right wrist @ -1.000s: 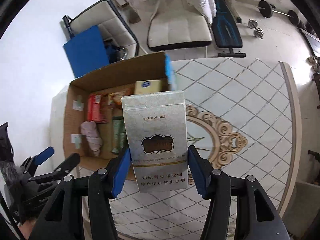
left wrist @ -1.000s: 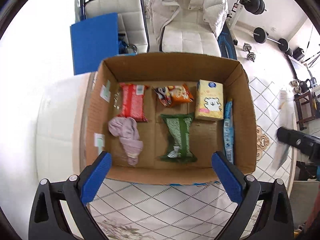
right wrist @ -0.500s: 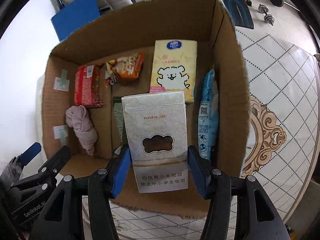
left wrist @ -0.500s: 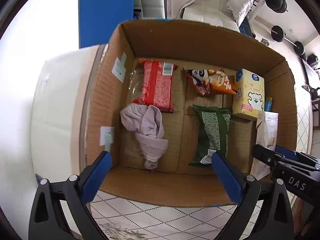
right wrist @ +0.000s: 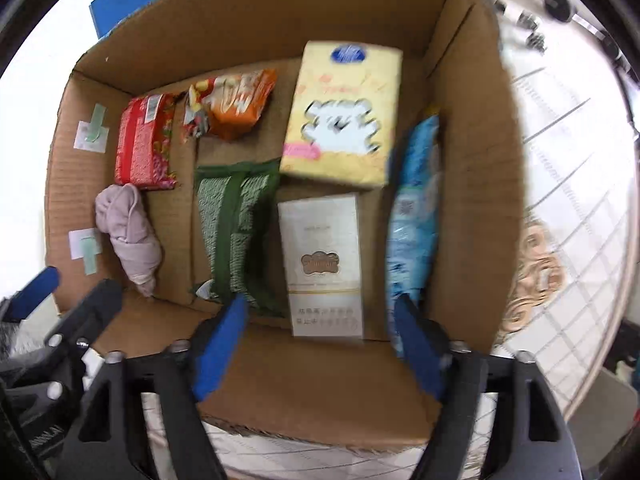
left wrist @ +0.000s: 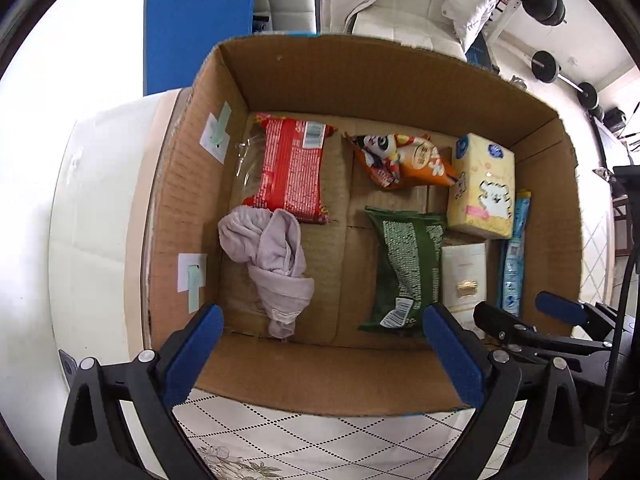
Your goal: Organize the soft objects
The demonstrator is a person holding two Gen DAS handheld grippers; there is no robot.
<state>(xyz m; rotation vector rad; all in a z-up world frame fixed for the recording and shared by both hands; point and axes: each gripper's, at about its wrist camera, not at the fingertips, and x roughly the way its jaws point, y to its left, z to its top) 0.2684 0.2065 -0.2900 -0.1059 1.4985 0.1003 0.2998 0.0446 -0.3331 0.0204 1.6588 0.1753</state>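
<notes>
Cardboard box [left wrist: 376, 80] fills both wrist views, open at the top and resting on a white table with a diamond-pattern cloth [left wrist: 304, 436]. On its floor, at 12 o'clock from the right gripper [right wrist: 320, 344], a white cigarette carton [right wrist: 322, 264] lies flat, free of the blue pads, which stand wide apart on either side of its near end without touching it. At 12 o'clock beyond the carton sits a yellow tissue pack with a white bear [right wrist: 344, 120]. A blue sachet [right wrist: 412, 220] runs along the right wall at about 1 o'clock, just beside the carton. A green snack packet [right wrist: 236, 228] lies against the carton's left edge at 11 o'clock, an orange snack bag [right wrist: 232, 104] beyond it, a red noodle packet [right wrist: 144, 144] farther left, and a crumpled lilac cloth [right wrist: 128, 236] at 10 o'clock near the left wall, touching the red packet's near end.

In the left wrist view, the left gripper [left wrist: 320, 356] hangs over the box's near wall with its jaws spread wide and nothing between them. The lilac cloth [left wrist: 272, 260] lies at 11 o'clock from it and the green packet [left wrist: 408, 264] at 1 o'clock.
</notes>
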